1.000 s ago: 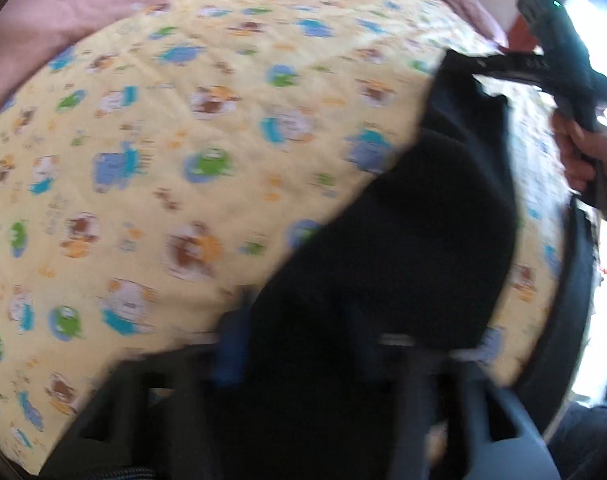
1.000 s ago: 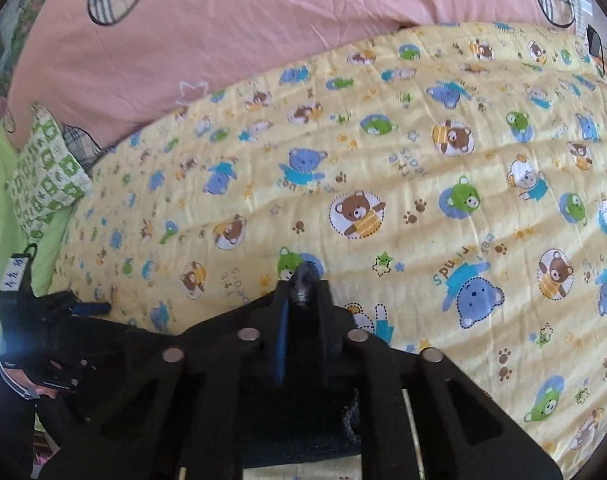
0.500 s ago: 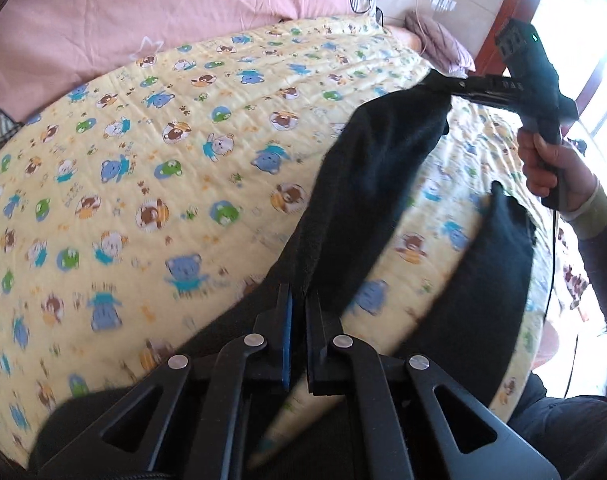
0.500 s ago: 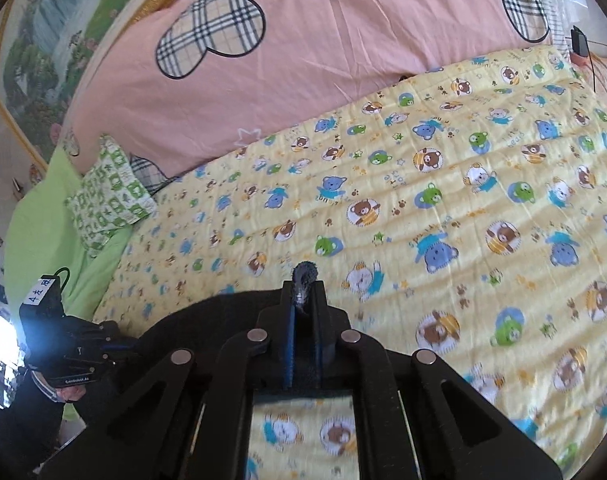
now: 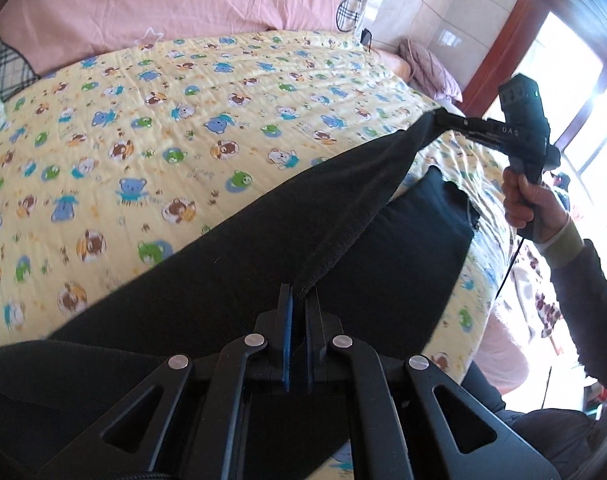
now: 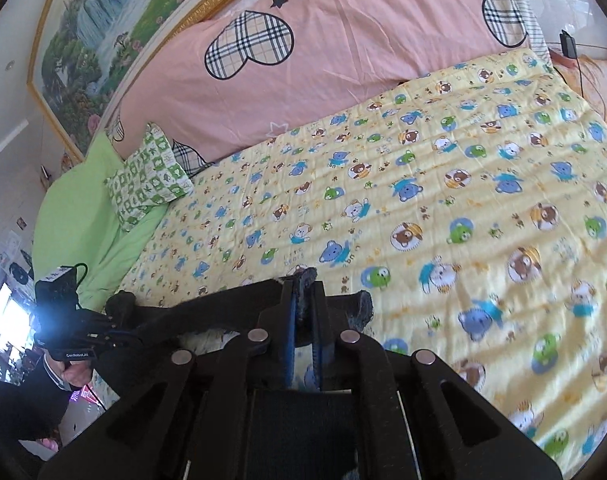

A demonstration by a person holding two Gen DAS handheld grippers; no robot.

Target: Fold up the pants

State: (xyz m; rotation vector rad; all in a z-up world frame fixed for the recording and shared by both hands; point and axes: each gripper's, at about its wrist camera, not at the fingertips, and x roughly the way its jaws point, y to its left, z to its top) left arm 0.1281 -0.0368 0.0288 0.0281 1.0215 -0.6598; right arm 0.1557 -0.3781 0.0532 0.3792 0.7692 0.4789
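Both grippers have lifted higher; pants (image 5: 303, 216) now stretched over bed (image 5: 183, 128). Left gripper (image 5: 298, 296) and right gripper (image 6: 303, 280) jaws clamp the edge. Soft, limp fabric; hold corners.

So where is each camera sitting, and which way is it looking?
Left wrist: rides the left gripper, looking down its fingers across the black pants toward the right gripper and right hand.
Right wrist: rides the right gripper, facing the pink pillow; the left gripper shows at far left.
Shared: pants, bear quilt, pillow.
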